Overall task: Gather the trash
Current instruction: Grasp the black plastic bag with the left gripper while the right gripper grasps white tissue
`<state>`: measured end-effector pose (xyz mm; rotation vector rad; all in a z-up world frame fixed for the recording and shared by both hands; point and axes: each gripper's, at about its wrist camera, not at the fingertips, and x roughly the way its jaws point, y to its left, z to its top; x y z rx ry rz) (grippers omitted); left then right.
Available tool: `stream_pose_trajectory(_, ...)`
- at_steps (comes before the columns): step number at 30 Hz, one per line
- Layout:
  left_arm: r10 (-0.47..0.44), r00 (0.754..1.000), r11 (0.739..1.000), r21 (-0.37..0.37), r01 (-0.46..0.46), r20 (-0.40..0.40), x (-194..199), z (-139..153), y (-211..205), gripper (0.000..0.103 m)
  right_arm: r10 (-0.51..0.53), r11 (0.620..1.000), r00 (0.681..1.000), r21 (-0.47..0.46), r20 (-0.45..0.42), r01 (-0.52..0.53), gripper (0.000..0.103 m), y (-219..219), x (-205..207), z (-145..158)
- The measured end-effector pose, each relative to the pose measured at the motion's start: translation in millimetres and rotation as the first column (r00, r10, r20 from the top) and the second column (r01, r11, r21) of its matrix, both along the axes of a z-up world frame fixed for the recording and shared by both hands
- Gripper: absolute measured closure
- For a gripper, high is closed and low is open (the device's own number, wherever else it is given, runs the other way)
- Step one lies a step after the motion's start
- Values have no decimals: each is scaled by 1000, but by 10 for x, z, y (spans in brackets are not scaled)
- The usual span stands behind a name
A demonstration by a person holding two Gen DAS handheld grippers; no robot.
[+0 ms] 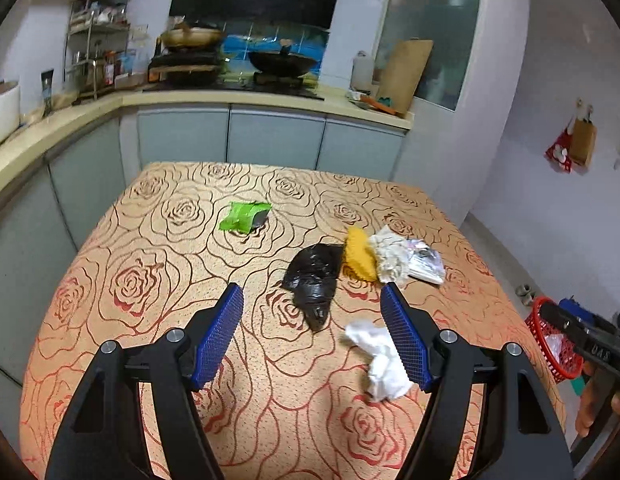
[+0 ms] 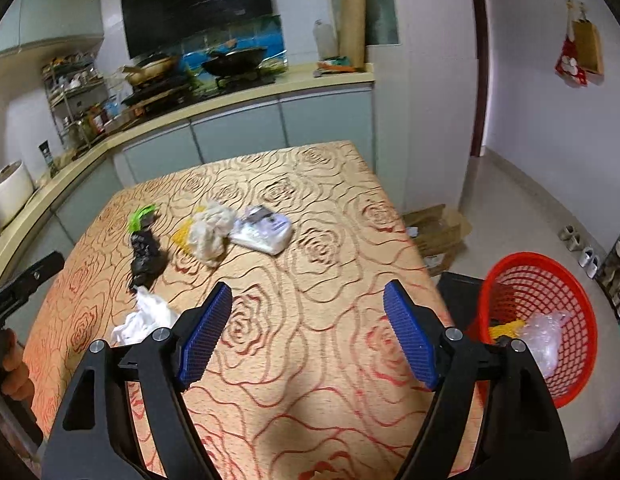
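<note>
The left gripper (image 1: 312,300) is being held above the worktop (image 1: 182,264), which is covered with a rose-patterned cloth. Its jaws are standing wide apart and nothing is being gripped between them. A crumpled white tissue (image 1: 380,360) is lying on the cloth just beside the right-hand blue pad, partly hidden behind it. A little farther off, a black plastic bag (image 1: 316,280) is lying between the pads as seen from the left wrist. To its right, a yellow wrapper (image 1: 360,256), a cream-coloured wad of paper (image 1: 390,254) and a clear packet (image 1: 426,264) are bunched together, touching one another. A green wrapper (image 1: 246,216) is lying apart from them, farther away and to the left.

The right gripper (image 2: 308,302) is being held over a bare stretch of the cloth near the right edge of the worktop; its jaws are likewise spread wide and empty. A red basket (image 2: 550,280) is standing on the floor to the right of the worktop, with a yellow scrap (image 2: 506,328) and a clear plastic bag (image 2: 544,334) lying inside it.
</note>
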<state>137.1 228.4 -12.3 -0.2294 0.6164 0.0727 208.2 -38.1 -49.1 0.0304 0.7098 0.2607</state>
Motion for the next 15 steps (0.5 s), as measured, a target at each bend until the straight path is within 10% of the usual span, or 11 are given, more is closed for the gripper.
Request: stream_pose_trajectory(15,-90,990,996,6,91,-110,869,-434,-130,35,6,1000,999,-16,-47,-6,27,166,243,-182)
